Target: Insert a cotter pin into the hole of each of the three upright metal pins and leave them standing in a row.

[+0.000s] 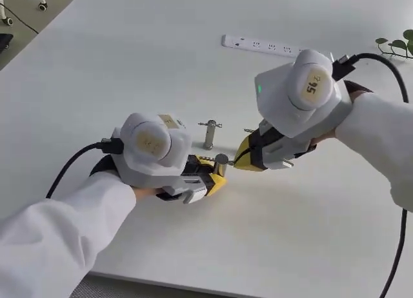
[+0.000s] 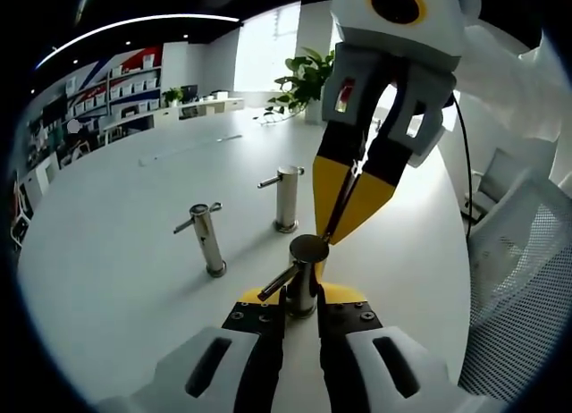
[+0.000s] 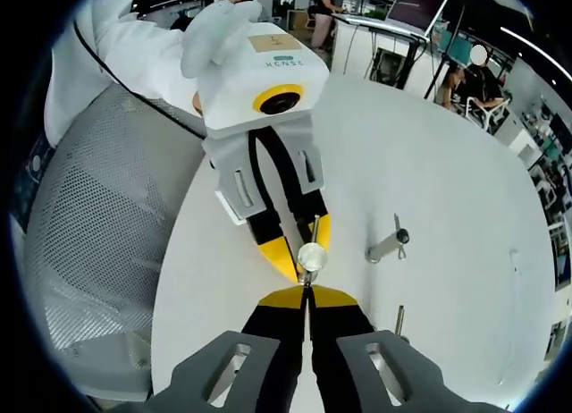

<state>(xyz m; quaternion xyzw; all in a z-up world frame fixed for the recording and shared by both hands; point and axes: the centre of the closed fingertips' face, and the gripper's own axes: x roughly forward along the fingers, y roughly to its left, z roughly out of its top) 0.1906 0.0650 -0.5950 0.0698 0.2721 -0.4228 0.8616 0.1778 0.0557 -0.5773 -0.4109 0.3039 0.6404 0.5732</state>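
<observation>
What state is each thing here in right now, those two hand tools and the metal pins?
left gripper: shut on the held pin.
right gripper: shut on the cotter pin.
held pin: upright, clamped.
cotter pin: through the held pin's hole.
nearer free pin: upright, its hole filled.
farther free pin: upright, its hole filled.

We are looking over a broad white bench, where a long white power strip is lying near the far edge, with a green leafy plant near it. Beyond the bench, grey floor is showing. A bright window is glowing beside stocked wall shelves, and a grey mesh chair is standing alongside the bench.
</observation>
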